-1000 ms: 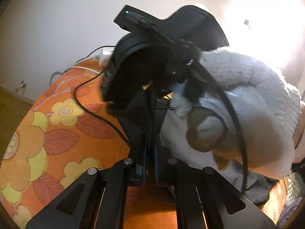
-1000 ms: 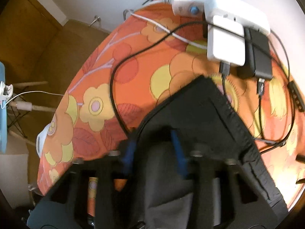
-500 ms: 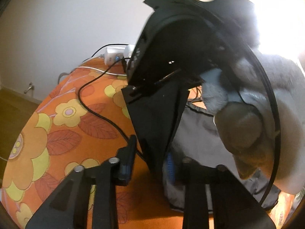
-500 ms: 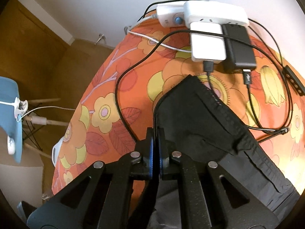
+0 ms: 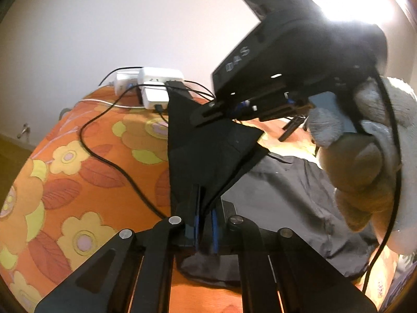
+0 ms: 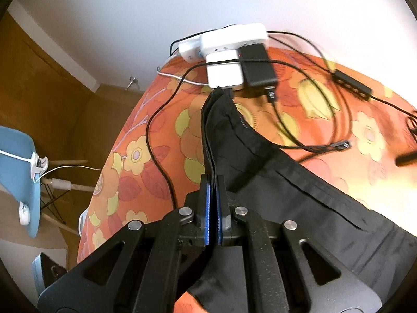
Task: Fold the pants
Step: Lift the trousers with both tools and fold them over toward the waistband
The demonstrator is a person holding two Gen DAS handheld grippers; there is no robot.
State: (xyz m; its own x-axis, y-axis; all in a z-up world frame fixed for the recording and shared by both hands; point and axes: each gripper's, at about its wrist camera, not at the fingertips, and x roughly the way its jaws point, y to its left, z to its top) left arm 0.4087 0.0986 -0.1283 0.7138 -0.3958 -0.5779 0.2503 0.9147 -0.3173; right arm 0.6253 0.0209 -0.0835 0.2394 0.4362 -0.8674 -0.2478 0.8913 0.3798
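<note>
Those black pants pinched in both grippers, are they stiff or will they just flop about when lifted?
Probably floppy: the black fabric pants hang in soft folds from the right gripper and drape down onto the orange flowered cloth. Likely light too, since a pinched edge in the left gripper holds up a whole flap. They seem unlikely to slip.

**You are working in a home room**

Take the orange flowered cloth (image 6: 135,156) as your landmark: its domestic print covers the surface under you. At its far edge, against a plain white wall (image 6: 156,13), sit white power strips and chargers (image 6: 229,52) with black cables (image 6: 156,140) trailing across it. Below its left edge you see a wooden floor (image 6: 39,99) and what looks like a blue chair (image 6: 18,172), though only part shows.
</note>
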